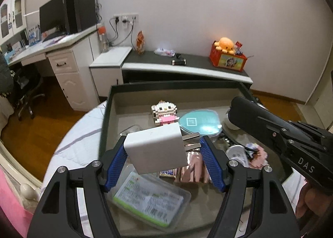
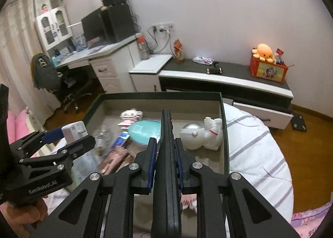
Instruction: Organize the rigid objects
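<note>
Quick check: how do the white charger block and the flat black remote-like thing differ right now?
The white plug-in charger block is chunky and boxy; the slim black remote-like slab is long and thin. The charger sits in the left gripper with jaws set wide; the slab is pinched edge-up in the right gripper's nearly closed jaws. Both are held above the open drawer.

Open drawer (image 1: 112, 100) rests on the bed (image 1: 83, 140), in front of the low cabinet (image 1: 187, 69). In the drawer: block figure (image 1: 164, 113) near the far wall, oval case (image 1: 199, 122) just right of it, packet (image 1: 149, 198) at the near left corner, dog figurine (image 2: 212, 133) by the right wall. Toy box (image 1: 228, 58) sits at the cabinet's right end.
</note>
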Tool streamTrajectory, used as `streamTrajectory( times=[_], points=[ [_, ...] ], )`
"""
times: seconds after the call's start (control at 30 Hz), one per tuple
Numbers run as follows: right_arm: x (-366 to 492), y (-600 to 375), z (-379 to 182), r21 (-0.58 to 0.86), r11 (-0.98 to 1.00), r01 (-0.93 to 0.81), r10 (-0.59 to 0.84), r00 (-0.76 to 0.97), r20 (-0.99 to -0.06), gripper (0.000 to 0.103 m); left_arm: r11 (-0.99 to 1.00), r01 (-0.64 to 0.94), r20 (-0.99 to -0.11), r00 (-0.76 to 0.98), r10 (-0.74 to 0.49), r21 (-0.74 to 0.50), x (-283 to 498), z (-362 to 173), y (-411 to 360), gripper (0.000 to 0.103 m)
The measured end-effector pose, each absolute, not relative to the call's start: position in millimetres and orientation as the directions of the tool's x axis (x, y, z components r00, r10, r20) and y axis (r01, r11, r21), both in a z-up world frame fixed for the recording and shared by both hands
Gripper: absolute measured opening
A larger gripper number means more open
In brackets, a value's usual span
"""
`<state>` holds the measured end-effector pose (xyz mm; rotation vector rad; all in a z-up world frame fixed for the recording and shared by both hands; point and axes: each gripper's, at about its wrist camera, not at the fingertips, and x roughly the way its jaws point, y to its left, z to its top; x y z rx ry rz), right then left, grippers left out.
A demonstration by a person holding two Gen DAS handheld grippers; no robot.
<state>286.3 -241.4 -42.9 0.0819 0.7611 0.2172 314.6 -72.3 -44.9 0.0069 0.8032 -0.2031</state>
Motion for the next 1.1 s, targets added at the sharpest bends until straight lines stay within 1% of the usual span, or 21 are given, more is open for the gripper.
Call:
streamTrajectory(
  times=[0.1, 0.13, 0.17, 0.2, 0.23, 0.27, 0.3, 0.33, 0.47, 0.57, 0.63, 0.83, 1.1],
  points=[
    [296, -242, -54, 0.154, 0.977, -0.148, 0.214, 0.690, -0.691, 0.017, 0.982, 0.177, -0.737, 0.654, -0.168, -0.066, 323, -55, -74, 0.071],
    [298, -242, -57, 0.152, 0.978, -0.143, 0.209, 0.688, -0.695, 0.019, 0.983, 0.170, -0.743, 0.650, -0.159, -0.062, 324, -58, -73, 0.072],
    [298, -241, -59, 0.144, 0.980, -0.139, 0.200, 0.687, -0.699, 0.024, 0.985, 0.163, -0.744, 0.651, -0.149, -0.055, 324, -59, -73, 0.074],
    [298, -240, -61, 0.136, 0.981, -0.135, 0.192, 0.686, -0.702, 0.042, 0.986, 0.159, -0.742, 0.654, -0.144, -0.051, 323, -59, -72, 0.077],
    [297, -240, -61, 0.129, 0.983, -0.131, 0.184, 0.688, -0.702, 0.064, 0.987, 0.155, -0.736, 0.662, -0.141, -0.049, 320, -57, -71, 0.087],
    [295, -240, -60, 0.125, 0.984, -0.124, 0.176, 0.698, -0.694, 0.072, 0.988, 0.148, -0.724, 0.677, -0.135, -0.046, 315, -52, -69, 0.096],
    [292, -240, -57, 0.122, 0.986, -0.117, 0.169, 0.710, -0.684, 0.082, 0.989, 0.143, -0.714, 0.687, -0.133, -0.046, 313, -49, -67, 0.100],
    [288, -241, -55, 0.120, 0.987, -0.112, 0.163, 0.721, -0.674, 0.082, 0.989, 0.140, -0.701, 0.700, -0.135, -0.051, 308, -44, -64, 0.103],
    [275, -242, -46, 0.134, 0.985, -0.108, 0.170, 0.730, -0.663, 0.085, 0.990, 0.121, -0.667, 0.733, -0.136, -0.070, 288, -25, -51, 0.103],
    [260, -244, -40, 0.154, 0.985, -0.083, 0.165, 0.739, -0.653, 0.089, 0.992, 0.101, -0.641, 0.757, -0.127, -0.078, 267, -13, -42, 0.103],
    [250, -247, -35, 0.173, 0.982, -0.069, 0.166, 0.748, -0.642, 0.103, 0.992, 0.093, -0.628, 0.768, -0.127, -0.087, 252, -5, -36, 0.103],
    [211, -243, -18, 0.204, 0.977, -0.063, 0.178, 0.770, -0.612, 0.103, 0.988, 0.086, -0.603, 0.785, -0.144, -0.125, 208, 11, -20, 0.103],
    [148, -229, 3, 0.206, 0.974, -0.091, 0.195, 0.803, -0.564, 0.103, 0.991, 0.075, -0.591, 0.797, -0.126, -0.111, 147, 12, -11, 0.103]
  ],
)
